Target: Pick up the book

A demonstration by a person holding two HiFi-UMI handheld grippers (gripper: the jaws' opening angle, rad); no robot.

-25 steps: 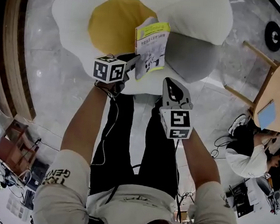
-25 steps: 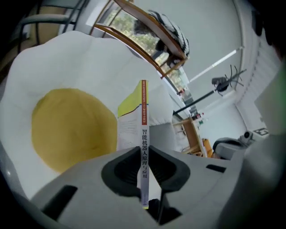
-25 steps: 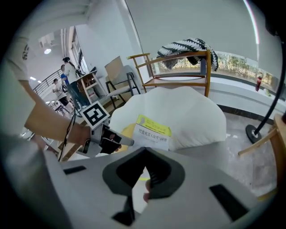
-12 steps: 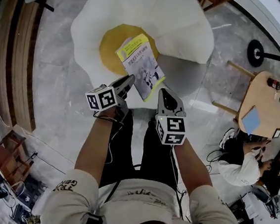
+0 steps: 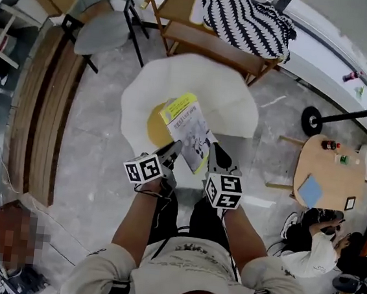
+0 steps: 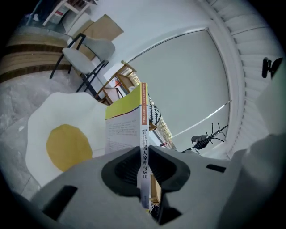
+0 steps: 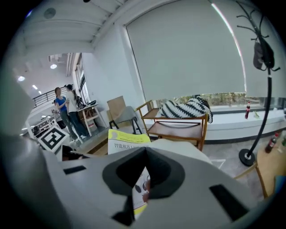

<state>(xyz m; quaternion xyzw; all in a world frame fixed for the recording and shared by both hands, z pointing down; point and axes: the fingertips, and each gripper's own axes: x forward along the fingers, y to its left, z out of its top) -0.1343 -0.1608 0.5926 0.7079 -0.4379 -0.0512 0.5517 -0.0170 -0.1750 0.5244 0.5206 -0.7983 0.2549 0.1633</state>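
Note:
The book [image 5: 188, 132], a white paperback with a yellow top band, hangs in the air above a fried-egg-shaped floor cushion [image 5: 206, 87]. My left gripper [image 5: 172, 153] is shut on its spine edge, and my right gripper [image 5: 215, 157] pinches its lower right edge. In the left gripper view the book [image 6: 144, 129] stands on edge between the pads, with my left gripper [image 6: 144, 172] closed on the spine. In the right gripper view the book [image 7: 127, 144] runs into my right gripper [image 7: 144, 178], whose pads close on the cover.
Behind the cushion stands a wooden bench [image 5: 211, 41] with a striped black-and-white cushion [image 5: 249, 19], and a grey chair [image 5: 101, 30] stands at the left. A round wooden table [image 5: 328, 168], a stand's base [image 5: 311, 121] and a seated person [image 5: 316, 245] are at the right. Two people [image 7: 67, 107] stand far off.
Both grippers have risen with the book between them. The egg cushion has dropped far below and looks much smaller. The book has tilted from upright to leaning left.

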